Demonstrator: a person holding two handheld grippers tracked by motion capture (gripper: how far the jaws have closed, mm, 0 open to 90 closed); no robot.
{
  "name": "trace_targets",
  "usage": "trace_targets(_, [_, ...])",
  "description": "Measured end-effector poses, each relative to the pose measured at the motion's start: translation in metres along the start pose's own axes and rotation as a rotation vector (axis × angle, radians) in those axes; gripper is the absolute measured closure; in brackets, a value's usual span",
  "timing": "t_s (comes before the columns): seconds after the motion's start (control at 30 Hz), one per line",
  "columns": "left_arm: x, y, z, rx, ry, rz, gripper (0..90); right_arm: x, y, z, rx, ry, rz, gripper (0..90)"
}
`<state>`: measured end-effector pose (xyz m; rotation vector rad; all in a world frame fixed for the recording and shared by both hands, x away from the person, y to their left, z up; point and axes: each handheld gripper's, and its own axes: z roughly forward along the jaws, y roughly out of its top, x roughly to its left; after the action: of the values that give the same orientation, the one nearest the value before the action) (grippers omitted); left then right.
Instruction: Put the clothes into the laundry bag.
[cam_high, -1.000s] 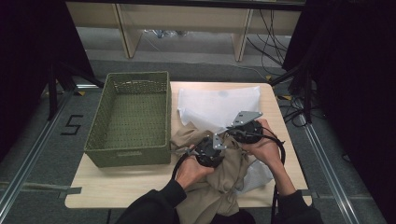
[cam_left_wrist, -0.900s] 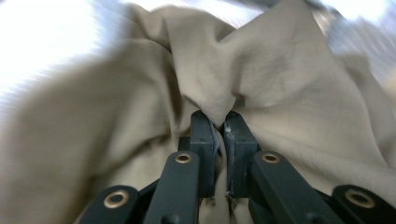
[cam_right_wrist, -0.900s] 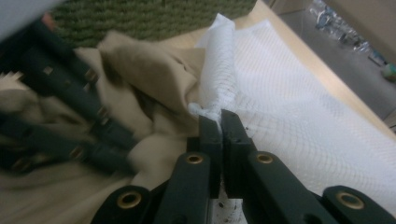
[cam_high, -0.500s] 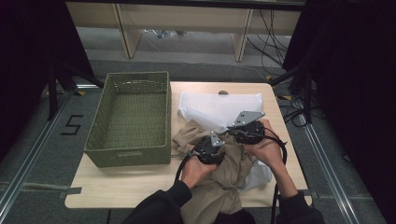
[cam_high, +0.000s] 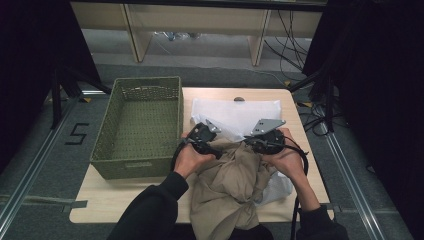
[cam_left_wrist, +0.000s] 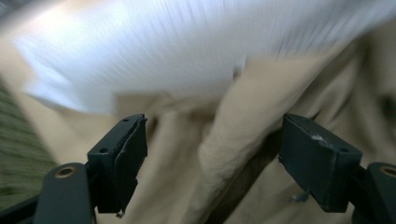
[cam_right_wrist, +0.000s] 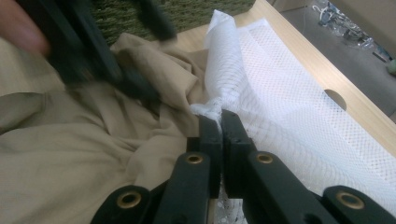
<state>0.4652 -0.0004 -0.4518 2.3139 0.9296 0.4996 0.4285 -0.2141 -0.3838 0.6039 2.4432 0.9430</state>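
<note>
Far left on the table (cam_high: 100, 205): a green woven basket (cam_high: 137, 125), well apart from both hands. Just right of it, the left tongs (cam_high: 199, 136) in the left hand (cam_high: 189, 159), at the near left corner of the white mesh bag (cam_high: 235, 112) and the upper edge of the beige garment (cam_high: 230, 185). In the left gripper view, left tongs (cam_left_wrist: 212, 154) wide apart, just opened further, with a raised fold of beige garment (cam_left_wrist: 224, 140) between the jaws but touching neither pad; nothing gripped. Beyond that fold, the white mesh bag (cam_left_wrist: 154, 51), blurred.

In the middle, beige garment bunched in a heap from between the two hands down over the near table edge. White mesh bag flat on the far half of the table, one part of it also beside the right forearm under the garment's right edge.

To the right, the right tongs (cam_high: 261, 142) in the right hand (cam_high: 285, 157), grey plate on top. In the right gripper view, right tongs (cam_right_wrist: 219, 126) pressed tight together on a gathered edge of white mesh bag (cam_right_wrist: 289, 93), beige garment (cam_right_wrist: 70, 154) just beside that pinch. A round dark hole (cam_right_wrist: 335, 99) in the table past the bag.
</note>
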Motion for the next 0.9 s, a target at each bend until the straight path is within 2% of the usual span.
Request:
trace_targets(0.03, [-0.001, -0.001, 0.007, 0.020, -0.018, 0.012, 38.8, -0.001, -0.001, 0.000, 0.001, -0.006, 0.010, 89.8])
trace_targets(0.07, [-0.005, -0.004, 0.017, 0.060, -0.090, -0.040, 58.5, -0.002, -0.002, 0.000, -0.002, -0.004, 0.007, 89.8])
trace_targets(0.1, [-0.008, -0.005, 0.018, 0.057, -0.093, -0.046, 70.0, -0.003, -0.003, 0.001, 0.002, -0.003, 0.001, 89.8])
trace_targets(0.13, [-0.012, -0.005, 0.015, 0.045, -0.091, -0.033, 78.0, -0.002, -0.003, 0.000, 0.011, -0.007, 0.023, 89.8])
trace_targets(0.17, [-0.019, -0.004, 0.001, 0.030, -0.108, 0.006, 85.0, -0.004, -0.004, 0.001, 0.006, -0.007, 0.007, 89.8])
trace_targets(0.2, [-0.019, -0.004, 0.001, 0.030, -0.108, 0.006, 85.7, -0.004, -0.004, 0.001, 0.006, -0.007, 0.007, 89.8])
trace_targets(0.27, [-0.028, -0.004, -0.023, -0.005, -0.167, 0.033, 86.3, -0.004, -0.005, 0.000, 0.009, -0.014, 0.018, 89.8])
trace_targets(0.3, [-0.037, -0.006, -0.036, -0.066, -0.172, 0.027, 86.6, -0.004, -0.004, 0.000, 0.008, -0.015, 0.017, 89.8])
trace_targets(0.37, [-0.049, -0.006, -0.052, -0.100, -0.207, 0.037, 86.6, -0.003, -0.003, 0.000, 0.006, -0.013, 0.020, 89.8])
trace_targets(0.4, [-0.053, -0.006, -0.054, -0.111, -0.245, 0.022, 86.3, -0.001, -0.001, 0.001, 0.002, -0.013, 0.016, 89.8])
trace_targets(0.43, [-0.059, -0.005, -0.056, -0.126, -0.304, -0.015, 86.3, -0.001, -0.001, 0.001, 0.002, -0.013, 0.016, 89.8])
trace_targets(0.47, [-0.066, -0.003, -0.054, -0.136, -0.358, -0.026, 85.9, 0.000, 0.000, 0.001, 0.004, -0.017, 0.010, 89.8])
trace_targets(0.53, [-0.080, 0.000, -0.045, -0.124, -0.365, -0.005, 84.0, 0.002, 0.002, 0.000, -0.005, -0.013, 0.006, 89.8])
trace_targets(0.57, [-0.084, 0.001, -0.038, -0.121, -0.353, 0.001, 82.8, 0.002, 0.003, 0.000, -0.009, -0.008, 0.004, 89.8])
trace_targets(0.6, [-0.087, 0.002, -0.029, -0.118, -0.323, -0.008, 82.6, 0.003, 0.004, 0.000, -0.010, -0.004, 0.014, 89.8])
trace_targets(0.63, [-0.087, 0.003, -0.018, -0.115, -0.335, -0.026, 82.7, 0.003, 0.004, -0.001, -0.013, -0.002, 0.016, 89.8])
trace_targets(0.67, [-0.086, 0.002, -0.008, -0.113, -0.327, -0.051, 82.9, 0.001, 0.004, -0.001, -0.019, -0.002, -0.007, 89.8])
trace_targets(0.7, [-0.083, 0.002, 0.000, -0.114, -0.299, -0.084, 82.7, 0.001, 0.003, -0.002, -0.015, -0.006, 0.011, 89.8])
trace_targets(0.77, [-0.077, -0.001, 0.013, -0.107, -0.301, -0.115, 80.6, 0.000, 0.000, -0.003, -0.003, -0.006, 0.036, 89.8])
trace_targets(0.8, [-0.075, -0.003, 0.015, -0.109, -0.320, -0.116, 78.7, -0.002, -0.002, -0.002, 0.000, -0.014, 0.038, 89.8])
trace_targets(0.83, [-0.075, -0.004, 0.012, -0.117, -0.335, -0.101, 74.3, -0.005, -0.005, -0.002, -0.009, -0.006, 0.011, 89.8])
trace_targets(0.87, [-0.075, -0.004, 0.005, -0.122, -0.325, -0.074, 67.1, -0.005, -0.006, -0.003, -0.007, -0.012, 0.029, 89.8])
trace_targets(0.9, [-0.074, -0.004, -0.005, -0.125, -0.302, -0.055, 58.0, -0.006, -0.007, -0.003, -0.008, 0.002, 0.035, 89.8])
